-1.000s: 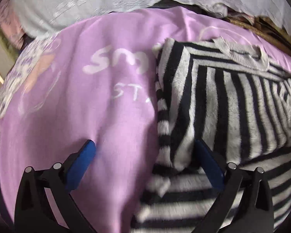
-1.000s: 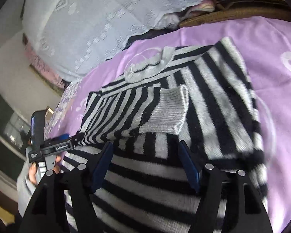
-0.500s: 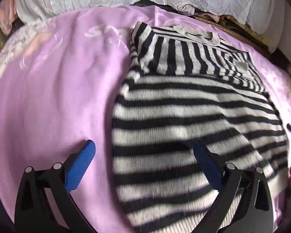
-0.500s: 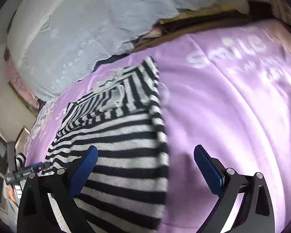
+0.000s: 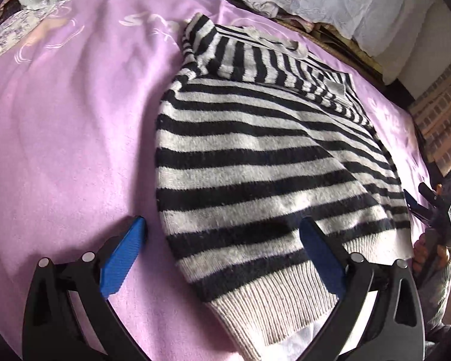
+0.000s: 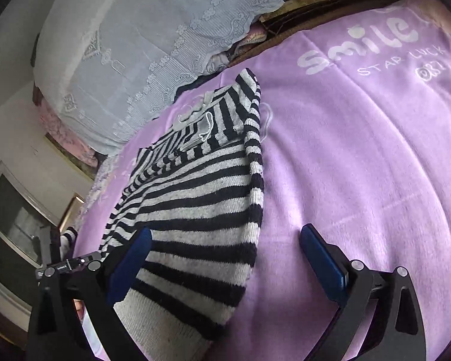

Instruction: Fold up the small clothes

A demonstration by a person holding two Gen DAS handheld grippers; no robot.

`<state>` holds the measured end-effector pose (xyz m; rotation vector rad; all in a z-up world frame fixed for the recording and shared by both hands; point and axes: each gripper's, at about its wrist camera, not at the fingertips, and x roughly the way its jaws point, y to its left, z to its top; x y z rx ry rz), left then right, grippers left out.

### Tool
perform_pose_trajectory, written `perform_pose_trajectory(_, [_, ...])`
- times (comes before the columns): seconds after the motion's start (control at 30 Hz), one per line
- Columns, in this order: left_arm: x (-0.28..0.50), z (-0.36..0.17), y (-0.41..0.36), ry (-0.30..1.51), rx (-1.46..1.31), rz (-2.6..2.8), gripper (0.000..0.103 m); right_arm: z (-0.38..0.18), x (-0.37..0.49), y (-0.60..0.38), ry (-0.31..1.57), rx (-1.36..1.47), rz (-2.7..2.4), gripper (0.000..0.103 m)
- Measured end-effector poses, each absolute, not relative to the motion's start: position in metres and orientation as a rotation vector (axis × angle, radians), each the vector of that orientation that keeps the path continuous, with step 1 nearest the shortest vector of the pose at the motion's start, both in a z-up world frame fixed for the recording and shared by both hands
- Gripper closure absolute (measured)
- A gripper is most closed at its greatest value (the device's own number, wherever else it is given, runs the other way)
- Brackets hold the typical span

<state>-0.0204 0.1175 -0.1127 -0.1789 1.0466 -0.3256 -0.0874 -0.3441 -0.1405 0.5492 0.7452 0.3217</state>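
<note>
A small black-and-white striped sweater [image 5: 255, 156] lies flat on a purple blanket [image 5: 69, 138], sleeves folded in over its body, grey ribbed hem nearest me. My left gripper [image 5: 222, 240] is open and empty, its blue pads straddling the sweater's lower left corner just above the hem. In the right wrist view the sweater [image 6: 201, 198] lies left of centre. My right gripper [image 6: 225, 252] is open and empty over the sweater's lower right edge. The right gripper also shows at the right edge of the left wrist view [image 5: 436, 207].
The purple blanket [image 6: 360, 150] bears white "Smile" lettering [image 6: 363, 45]. White lace-covered bedding [image 6: 153, 39] is piled at the far side. A window or cabinet [image 6: 12, 210] stands at the left, beyond the bed edge.
Both grippers have drawn back from the upper part of the sweater to its hem end. The left one moved back farther. Both stayed open.
</note>
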Motion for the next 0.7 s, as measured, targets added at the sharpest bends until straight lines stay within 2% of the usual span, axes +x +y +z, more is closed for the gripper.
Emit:
perform_pose_trajectory(0.13, [-0.011, -0.115, 0.113, 1.057, -0.151, -0.357, 0.01, -0.143, -0.082, -0.344, 0.765, 0.557, 0.323, 0.003])
perform_pose_trajectory(0.23, [-0.007, -0.115, 0.11, 1.057, -0.135, -0.383, 0.02, -0.143, -0.081, -0.342, 0.776, 0.546, 0.332, 0.003])
perform_pose_trajectory(0.3, [-0.011, -0.113, 0.112, 1.05, -0.164, -0.415, 0.04, -0.142, -0.083, -0.339, 0.786, 0.544, 0.355, 0.004])
perform_pose_trajectory(0.33, [-0.015, -0.111, 0.113, 1.044, -0.181, -0.434, 0.042, -0.141, -0.085, -0.333, 0.805, 0.53, 0.388, 0.007])
perform_pose_trajectory(0.43, [-0.017, -0.114, 0.115, 1.052, -0.196, -0.434, 0.043, -0.144, -0.09, -0.313, 0.863, 0.466, 0.451, 0.014])
perform_pose_trajectory(0.5, [-0.013, -0.117, 0.116, 1.07, -0.214, -0.435, 0.039, -0.144, -0.093, -0.309, 0.865, 0.454, 0.462, 0.015])
perform_pose_trajectory(0.63, [-0.016, -0.117, 0.118, 1.076, -0.204, -0.452, 0.037, -0.15, -0.097, -0.325, 0.871, 0.524, 0.452, 0.035])
perform_pose_trajectory(0.7, [-0.021, -0.117, 0.122, 1.087, -0.222, -0.482, 0.031, -0.152, -0.1, -0.33, 0.877, 0.544, 0.473, 0.035])
